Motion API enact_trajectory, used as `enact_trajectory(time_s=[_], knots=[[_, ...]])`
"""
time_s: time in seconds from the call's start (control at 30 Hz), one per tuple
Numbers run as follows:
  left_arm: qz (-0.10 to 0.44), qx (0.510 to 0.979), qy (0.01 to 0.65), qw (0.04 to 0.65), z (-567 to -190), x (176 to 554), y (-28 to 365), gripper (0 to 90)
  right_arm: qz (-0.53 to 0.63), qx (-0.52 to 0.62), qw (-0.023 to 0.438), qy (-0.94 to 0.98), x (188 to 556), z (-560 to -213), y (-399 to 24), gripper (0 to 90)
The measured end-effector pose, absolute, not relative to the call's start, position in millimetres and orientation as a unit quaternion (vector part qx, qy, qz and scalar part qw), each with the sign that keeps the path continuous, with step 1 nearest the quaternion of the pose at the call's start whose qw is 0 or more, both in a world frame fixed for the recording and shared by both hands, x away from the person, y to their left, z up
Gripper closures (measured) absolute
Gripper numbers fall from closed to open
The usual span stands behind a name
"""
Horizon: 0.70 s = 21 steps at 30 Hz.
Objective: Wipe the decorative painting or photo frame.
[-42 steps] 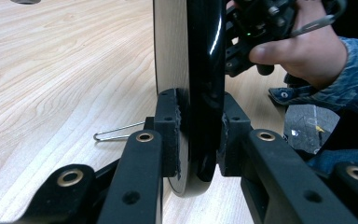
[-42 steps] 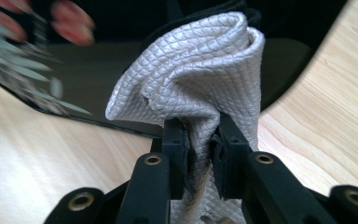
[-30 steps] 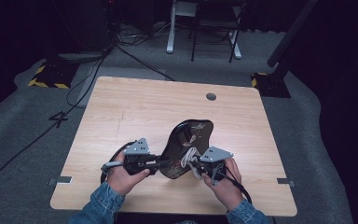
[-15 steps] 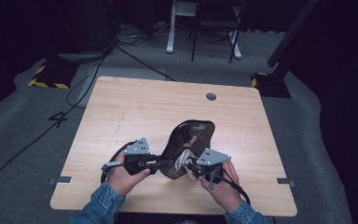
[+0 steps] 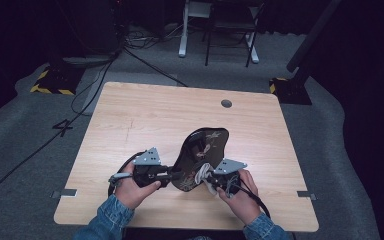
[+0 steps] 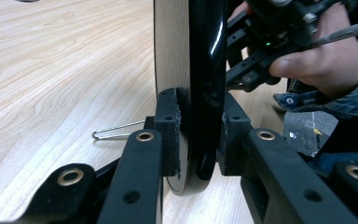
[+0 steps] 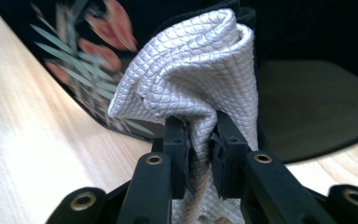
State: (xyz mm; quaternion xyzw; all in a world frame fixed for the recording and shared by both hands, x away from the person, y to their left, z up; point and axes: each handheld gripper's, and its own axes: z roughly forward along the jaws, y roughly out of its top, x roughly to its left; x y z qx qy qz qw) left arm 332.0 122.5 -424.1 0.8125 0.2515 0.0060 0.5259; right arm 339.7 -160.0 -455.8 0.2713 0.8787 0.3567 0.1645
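A black lacquered tray with a floral pattern stands tilted on edge on the table. My left gripper is shut on its lower rim. In the left gripper view both pads clamp the tray's edge, and the jaws have just eased open slightly while still pressing. My right gripper is shut on a bunched silvery quilted cloth. The cloth rests against the tray's patterned face. The right hand and its gripper sit just behind the tray in the left gripper view.
The wooden table has a round cable hole near its far edge. A thin wire clip lies on the wood beside the tray. Cables and chair legs are on the floor beyond.
The right gripper has shifted slightly with the cloth over the tray's lower face. The left hand and the tray have stayed put.
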Motion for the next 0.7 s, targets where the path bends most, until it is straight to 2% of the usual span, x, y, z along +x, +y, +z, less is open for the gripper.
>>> enact_trajectory(time_s=[0.7], knots=[[0.003, 0.811, 0.250, 0.528, -425, 332, 123, 73.5, 0.321, 0.319, 0.151, 0.879, 359, -478, -181, 78.5]])
